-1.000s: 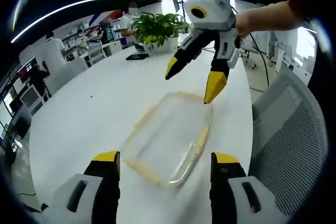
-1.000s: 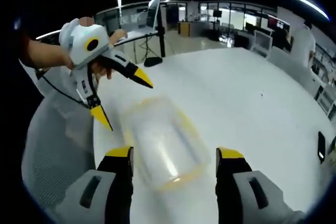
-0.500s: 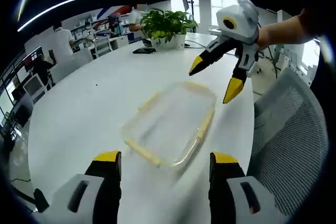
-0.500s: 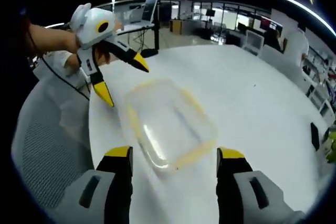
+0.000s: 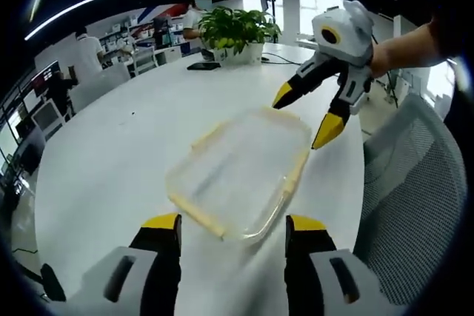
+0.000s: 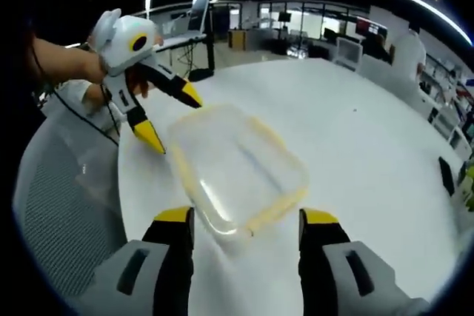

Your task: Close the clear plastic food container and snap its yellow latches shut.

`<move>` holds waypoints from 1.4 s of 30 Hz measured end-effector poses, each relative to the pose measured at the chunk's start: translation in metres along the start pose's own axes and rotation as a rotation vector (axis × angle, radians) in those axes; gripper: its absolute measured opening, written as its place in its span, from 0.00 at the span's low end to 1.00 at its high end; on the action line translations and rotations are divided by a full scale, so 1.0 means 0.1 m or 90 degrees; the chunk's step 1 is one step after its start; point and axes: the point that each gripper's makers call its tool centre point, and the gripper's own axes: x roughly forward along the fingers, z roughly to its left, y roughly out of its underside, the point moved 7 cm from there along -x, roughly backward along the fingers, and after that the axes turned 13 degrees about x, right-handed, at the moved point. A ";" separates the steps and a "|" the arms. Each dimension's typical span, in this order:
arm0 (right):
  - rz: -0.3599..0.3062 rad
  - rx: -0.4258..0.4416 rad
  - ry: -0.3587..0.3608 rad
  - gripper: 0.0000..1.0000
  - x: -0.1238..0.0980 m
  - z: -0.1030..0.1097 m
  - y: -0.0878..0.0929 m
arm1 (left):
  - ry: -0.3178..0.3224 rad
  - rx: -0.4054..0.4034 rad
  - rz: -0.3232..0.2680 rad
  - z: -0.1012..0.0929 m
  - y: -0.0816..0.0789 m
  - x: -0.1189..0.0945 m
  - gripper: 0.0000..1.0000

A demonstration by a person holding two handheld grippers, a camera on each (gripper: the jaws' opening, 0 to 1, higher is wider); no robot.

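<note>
- Spanning both views, a white table [image 5: 111,153] carries the work.
- Clear plastic food container [image 5: 241,172], yellow latches [image 5: 296,175] along its edges, lies near the table's edge.
- Left gripper [image 5: 232,231] and right gripper [image 6: 245,221] hover spread apart, grasping nothing.

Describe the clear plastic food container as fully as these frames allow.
The clear plastic food container is a shallow rounded rectangle, see-through, with yellow latches along its edges. Its lid looks to be on; whether the latches are snapped is unclear. It lies flat on the white table near the edge by a mesh chair. The left gripper and right gripper are open at opposite ends; neither clearly touches it.
</note>
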 end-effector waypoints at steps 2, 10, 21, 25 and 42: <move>-0.002 -0.001 -0.004 0.51 0.01 -0.01 -0.02 | -0.001 -0.003 -0.003 0.01 0.00 0.01 0.44; 0.004 -0.009 -0.006 0.52 0.09 -0.09 -0.10 | -0.002 -0.001 -0.002 0.10 0.00 0.08 0.45; 0.012 -0.014 -0.002 0.51 0.17 -0.25 -0.23 | -0.001 0.002 0.003 0.31 -0.04 0.19 0.45; 0.015 -0.015 0.000 0.51 0.21 -0.31 -0.27 | -0.001 0.002 0.005 0.38 -0.06 0.24 0.45; 0.028 -0.021 0.008 0.51 0.36 -0.51 -0.44 | -0.004 -0.004 0.008 0.63 -0.08 0.37 0.45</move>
